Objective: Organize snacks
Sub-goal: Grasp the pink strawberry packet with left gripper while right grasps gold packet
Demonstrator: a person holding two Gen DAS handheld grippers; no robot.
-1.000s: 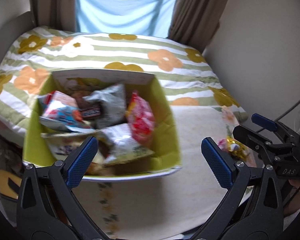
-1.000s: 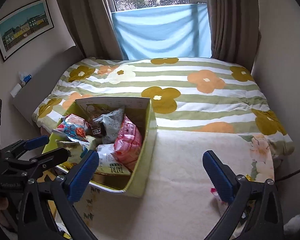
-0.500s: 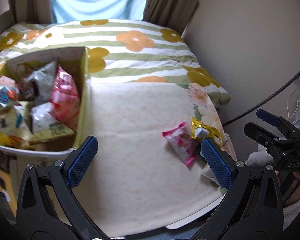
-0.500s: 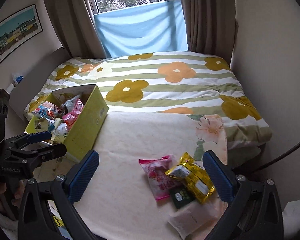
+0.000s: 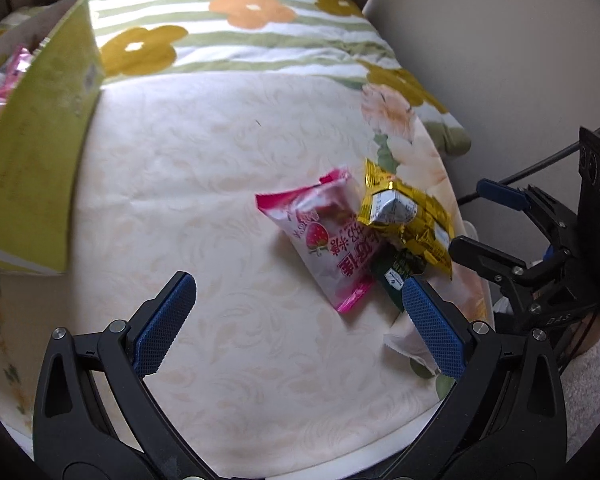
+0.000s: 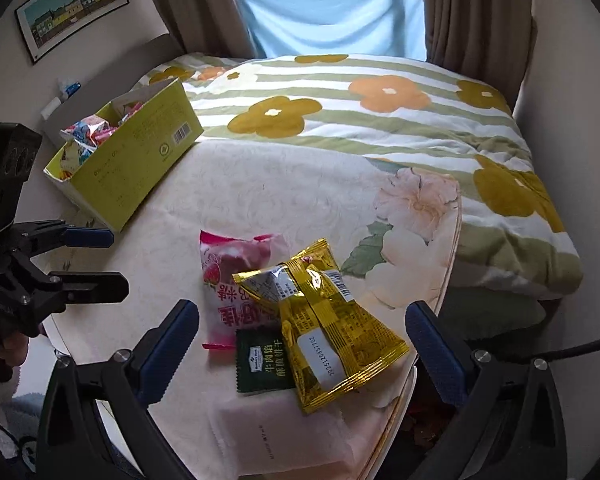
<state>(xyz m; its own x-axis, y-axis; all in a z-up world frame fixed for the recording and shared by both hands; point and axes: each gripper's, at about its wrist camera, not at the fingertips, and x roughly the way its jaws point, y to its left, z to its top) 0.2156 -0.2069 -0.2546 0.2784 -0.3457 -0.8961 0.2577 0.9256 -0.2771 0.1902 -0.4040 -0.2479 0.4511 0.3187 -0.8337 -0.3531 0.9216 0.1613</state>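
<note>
Cream, leaf-embossed cloth covers the round surface (image 6: pixel 284 208) that stands against a bed with a green-striped, flower-printed quilt (image 6: pixel 372 92), before a curtained window. Four loose snacks lie overlapped near the surface's right-hand edge: a pink strawberry-printed packet (image 6: pixel 236 280), a crinkled gold foil packet (image 6: pixel 328 328) resting across it, a small dark green sachet (image 6: pixel 260 364) partly tucked under both, and a flat pale pink pouch (image 6: pixel 284 436) nearest the rim. An open yellow-green cardboard box (image 6: pixel 140 164), already holding several wrapped snacks, sits well apart at the far left. Right gripper (image 6: pixel 302 342) hovers over the pile with its fingers spread wide and empty; left gripper (image 5: pixel 296 324) is likewise spread and empty, the pink packet ahead of it and the green sachet just beside its right finger. Risks, as judged: because the packets overlap, closing on one could drag or flick a neighbour; the pale pouch and gold packet lie close enough to the rim to slide off. Slick, air-filled foil may squirt from a pinch taken at its bulging middle. Both grippers converging on one pile could also collide.
</note>
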